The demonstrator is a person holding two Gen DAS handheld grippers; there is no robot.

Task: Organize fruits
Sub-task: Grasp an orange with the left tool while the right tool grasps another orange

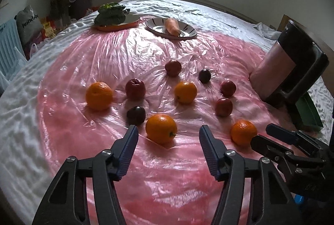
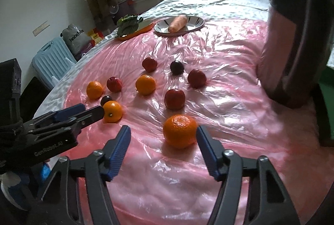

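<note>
Several oranges, red apples and dark plums lie scattered on a pink plastic sheet (image 1: 146,172). My left gripper (image 1: 168,131) is open, its fingertips on either side of the nearest orange (image 1: 161,128), just short of it. A dark plum (image 1: 136,114) lies behind its left finger. My right gripper (image 2: 163,132) is open with another orange (image 2: 180,130) just ahead, close to the right fingertip. The right gripper also shows in the left wrist view (image 1: 269,134), beside that same orange (image 1: 243,132). The left gripper shows in the right wrist view (image 2: 87,111).
A patterned plate (image 1: 189,34) holds a carrot (image 1: 172,26) at the back. An orange dish (image 1: 129,24) holds leafy greens (image 1: 109,14). A dark chair back (image 1: 292,66) stands at the table's right edge. A blue suitcase (image 2: 52,60) and bags stand left.
</note>
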